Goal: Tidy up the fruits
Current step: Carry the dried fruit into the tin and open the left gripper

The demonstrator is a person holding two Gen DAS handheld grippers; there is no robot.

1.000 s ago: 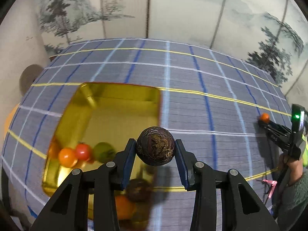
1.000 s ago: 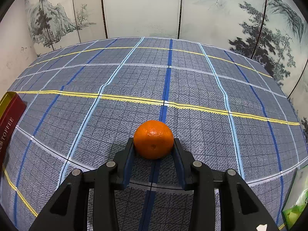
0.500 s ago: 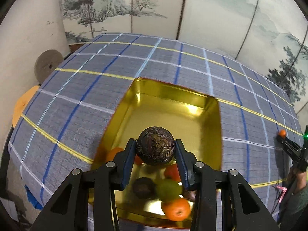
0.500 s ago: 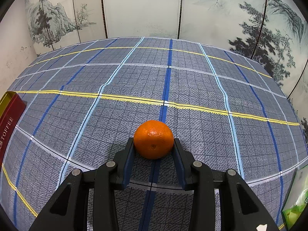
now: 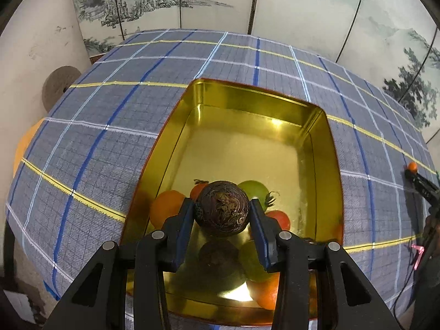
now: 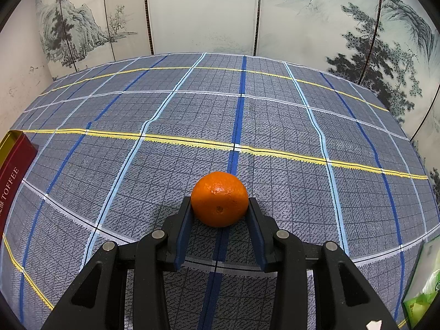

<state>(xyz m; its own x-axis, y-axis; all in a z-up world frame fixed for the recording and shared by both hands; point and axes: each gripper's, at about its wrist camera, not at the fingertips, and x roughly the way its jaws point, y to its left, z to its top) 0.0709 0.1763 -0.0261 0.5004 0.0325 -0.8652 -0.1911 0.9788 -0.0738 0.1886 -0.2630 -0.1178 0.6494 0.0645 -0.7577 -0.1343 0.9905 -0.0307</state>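
Observation:
My left gripper (image 5: pixel 222 211) is shut on a dark brown wrinkled fruit (image 5: pixel 222 209) and holds it over the near end of a gold tin (image 5: pixel 275 104). Inside the tin, below the gripper, lie an orange (image 5: pixel 166 207), a green fruit (image 5: pixel 254 191), a red tomato (image 5: pixel 280 220) and several more fruits partly hidden by the fingers. In the right wrist view my right gripper (image 6: pixel 219 206) is shut on an orange (image 6: pixel 219 198) just above the checked cloth (image 6: pixel 165 165). That gripper with its orange (image 5: pixel 412 166) also shows small at the right edge of the left wrist view.
The tin's red outer wall, lettered TOFFEE (image 6: pixel 12 176), shows at the left edge of the right wrist view. A green packet (image 6: pixel 425 291) lies at the table's right edge. Painted screens stand behind the table. A round grey disc (image 5: pixel 59 85) and an orange stool (image 5: pixel 26 143) sit beyond the left edge.
My left gripper has carried the dark fruit leftward and down until it hangs over the tin's fruits; the tin has shifted from left of centre to the middle. The right gripper has stayed still.

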